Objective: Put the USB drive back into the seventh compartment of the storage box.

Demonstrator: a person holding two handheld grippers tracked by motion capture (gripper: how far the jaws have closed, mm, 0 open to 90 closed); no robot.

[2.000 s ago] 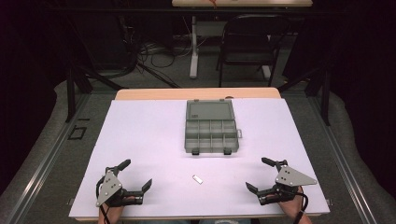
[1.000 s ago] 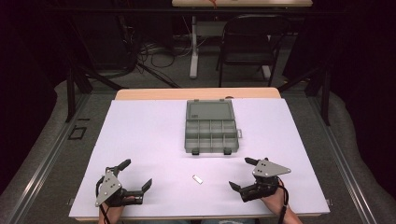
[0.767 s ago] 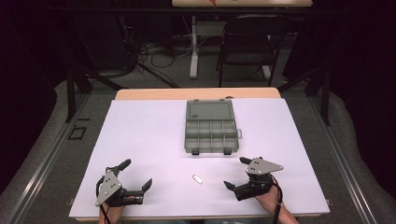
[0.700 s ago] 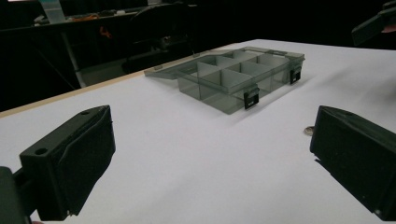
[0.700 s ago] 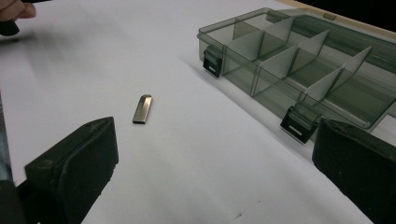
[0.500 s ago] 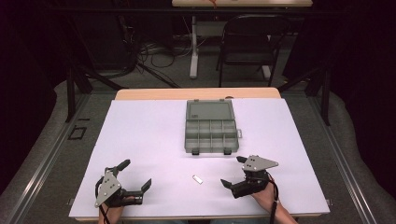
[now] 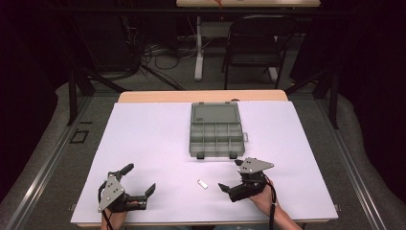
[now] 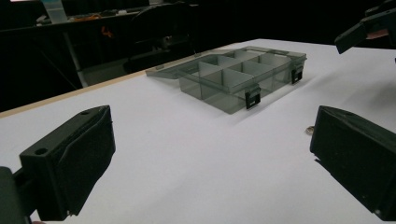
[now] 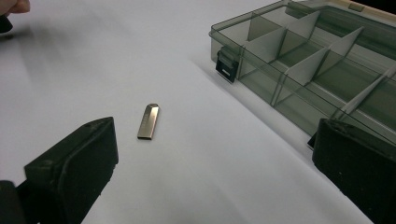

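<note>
Before right tool (image 9: 212, 154): metal stick (image 9: 149, 120), perhaps USB.

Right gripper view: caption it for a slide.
Open right gripper faces a small metal USB stick on the white table, beside an open compartment box.
</note>
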